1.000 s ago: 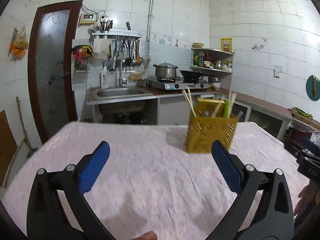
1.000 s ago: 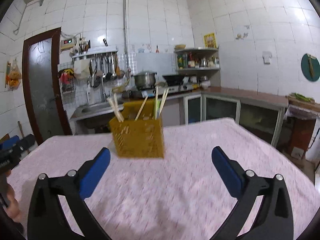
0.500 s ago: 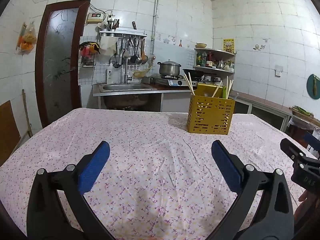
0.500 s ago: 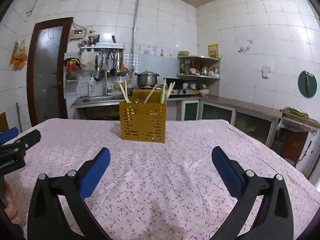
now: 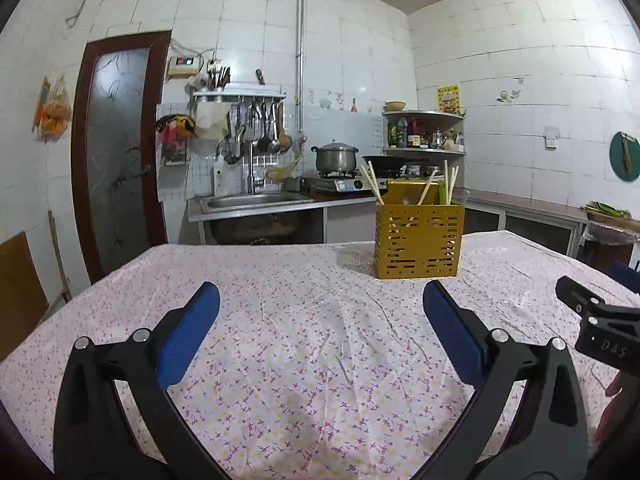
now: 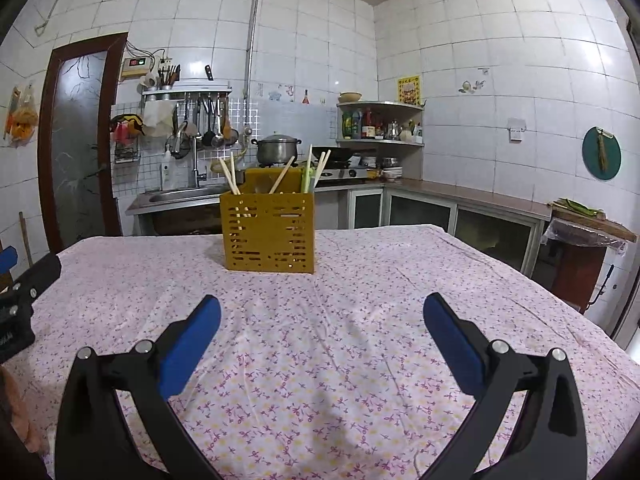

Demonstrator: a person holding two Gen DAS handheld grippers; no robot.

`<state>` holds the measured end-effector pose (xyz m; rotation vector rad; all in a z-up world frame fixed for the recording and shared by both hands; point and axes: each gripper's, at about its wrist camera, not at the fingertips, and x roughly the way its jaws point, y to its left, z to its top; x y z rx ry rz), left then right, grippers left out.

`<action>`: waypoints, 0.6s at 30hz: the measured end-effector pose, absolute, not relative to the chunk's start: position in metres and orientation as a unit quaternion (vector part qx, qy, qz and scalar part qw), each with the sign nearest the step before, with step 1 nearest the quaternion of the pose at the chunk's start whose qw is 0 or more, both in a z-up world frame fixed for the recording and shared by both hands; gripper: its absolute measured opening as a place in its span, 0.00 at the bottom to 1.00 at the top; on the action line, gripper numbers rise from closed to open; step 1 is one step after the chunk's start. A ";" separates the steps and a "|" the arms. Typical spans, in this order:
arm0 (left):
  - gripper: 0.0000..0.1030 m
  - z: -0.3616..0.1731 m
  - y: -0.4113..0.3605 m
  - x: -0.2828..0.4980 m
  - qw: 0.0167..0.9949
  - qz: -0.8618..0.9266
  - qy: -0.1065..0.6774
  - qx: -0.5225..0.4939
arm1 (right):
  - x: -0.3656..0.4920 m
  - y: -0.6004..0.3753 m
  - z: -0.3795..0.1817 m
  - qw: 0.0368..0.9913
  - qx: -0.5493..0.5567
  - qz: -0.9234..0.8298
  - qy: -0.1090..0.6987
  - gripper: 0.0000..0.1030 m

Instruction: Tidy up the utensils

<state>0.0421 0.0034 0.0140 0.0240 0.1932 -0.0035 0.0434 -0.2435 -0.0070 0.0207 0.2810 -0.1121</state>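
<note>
A yellow perforated utensil holder (image 5: 418, 240) (image 6: 270, 234) stands upright toward the far side of the table with several wooden chopsticks (image 5: 373, 187) (image 6: 231, 178) and a green utensil sticking out of it. My left gripper (image 5: 320, 304) hovers open above the cloth, well short of the holder, nothing between its blue pads (image 5: 188, 336). My right gripper (image 6: 320, 308) is likewise open and empty, with the holder ahead and slightly left. The right gripper's body shows at the left wrist view's right edge.
A pink floral tablecloth (image 5: 304, 320) (image 6: 360, 280) covers the table. Behind it are a sink (image 5: 252, 202), a stove with a pot (image 5: 336, 158), hanging ladles, a corner shelf (image 6: 380, 128) and a counter. A dark door (image 5: 116, 152) stands at left.
Both cameras have tilted upward and steadied; the holder now sits lower in each view and looks sharp. Both grippers stayed open and empty.
</note>
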 end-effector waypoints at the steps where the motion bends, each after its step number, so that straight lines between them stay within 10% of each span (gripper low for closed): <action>1: 0.95 0.014 0.002 0.041 0.996 -0.004 0.093 0.015 | 0.044 -0.243 -0.007 0.988 0.010 -0.057 0.141 0.96; 18: 0.95 0.010 0.001 0.048 0.993 -0.017 0.113 0.017 | 0.044 -0.240 -0.007 0.988 0.004 -0.062 0.144 0.96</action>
